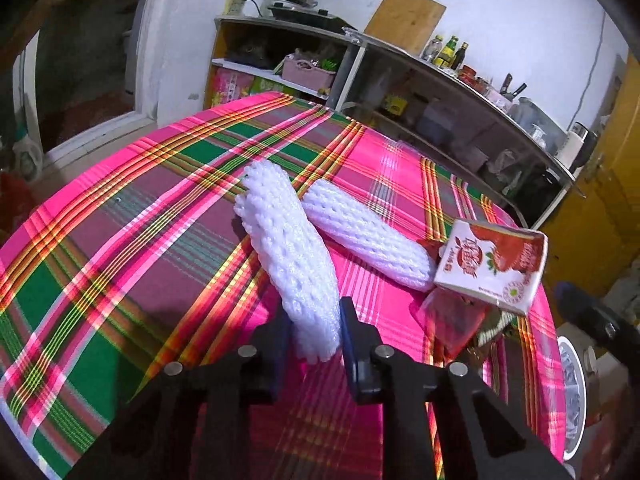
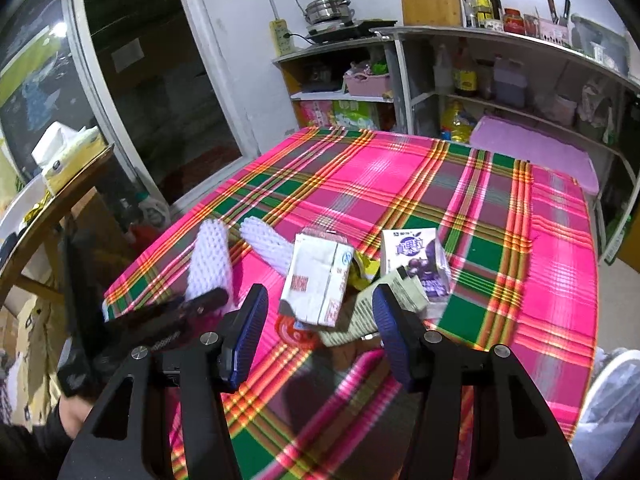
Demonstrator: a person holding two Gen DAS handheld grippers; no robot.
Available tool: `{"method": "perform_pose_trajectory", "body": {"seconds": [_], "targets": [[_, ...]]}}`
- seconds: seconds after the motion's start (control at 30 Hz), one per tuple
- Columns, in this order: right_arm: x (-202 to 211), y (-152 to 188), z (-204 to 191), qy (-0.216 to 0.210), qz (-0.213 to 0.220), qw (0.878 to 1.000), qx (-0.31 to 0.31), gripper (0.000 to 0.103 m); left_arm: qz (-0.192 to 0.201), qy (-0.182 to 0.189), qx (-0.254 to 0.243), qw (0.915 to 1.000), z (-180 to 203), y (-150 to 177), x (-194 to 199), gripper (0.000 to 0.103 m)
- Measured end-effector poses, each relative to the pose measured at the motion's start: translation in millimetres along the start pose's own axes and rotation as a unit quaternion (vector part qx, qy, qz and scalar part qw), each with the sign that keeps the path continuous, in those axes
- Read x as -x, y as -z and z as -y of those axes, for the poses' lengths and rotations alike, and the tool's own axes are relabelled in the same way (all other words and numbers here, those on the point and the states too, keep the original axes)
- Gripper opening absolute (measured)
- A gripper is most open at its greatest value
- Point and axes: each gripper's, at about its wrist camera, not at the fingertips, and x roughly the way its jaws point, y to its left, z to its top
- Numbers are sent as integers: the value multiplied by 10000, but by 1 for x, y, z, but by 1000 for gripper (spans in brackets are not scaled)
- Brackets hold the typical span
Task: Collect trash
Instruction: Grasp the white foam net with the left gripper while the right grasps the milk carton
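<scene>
My left gripper (image 1: 314,320) is shut on one end of a white foam fruit net (image 1: 286,248) and holds it tilted above the plaid tablecloth (image 1: 120,220); the net also shows in the right wrist view (image 2: 210,260). A second foam net (image 1: 368,236) lies on the cloth beside it. A strawberry milk carton (image 1: 492,266) lies to the right on red wrappers (image 1: 448,320). My right gripper (image 2: 320,312) is open and empty, hovering just before a crushed white carton (image 2: 316,280), a grey-green wrapper (image 2: 384,304) and a purple drink carton (image 2: 420,264).
A white bin (image 1: 572,396) stands at the table's right edge, also at the lower right of the right wrist view (image 2: 612,400). Kitchen shelves (image 2: 500,80) with bottles line the far wall. A wooden side table (image 2: 60,196) with a tissue box stands at left.
</scene>
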Motion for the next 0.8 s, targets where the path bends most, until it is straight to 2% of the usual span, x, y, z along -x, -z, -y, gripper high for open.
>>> {"method": "perform_pose_trajectory", "body": {"seconds": [0.3,0.4,0.57,0.8], "targets": [[-22,-11,4,-34,-157,9993,-331,55,48,119,-202,9997,0,7,10,23],[-23,-12,5,-68,-158,9991,-390,37,67,155,-261,9995,2,7,12,23],[-17,-9,6,-78,-138,9991,-395,37,89,212,-326,9992,7,11,18,23],[11,-5,4,-112,167,9990,-394,37,224,316,-510,9979,20,15,36,23]]}}
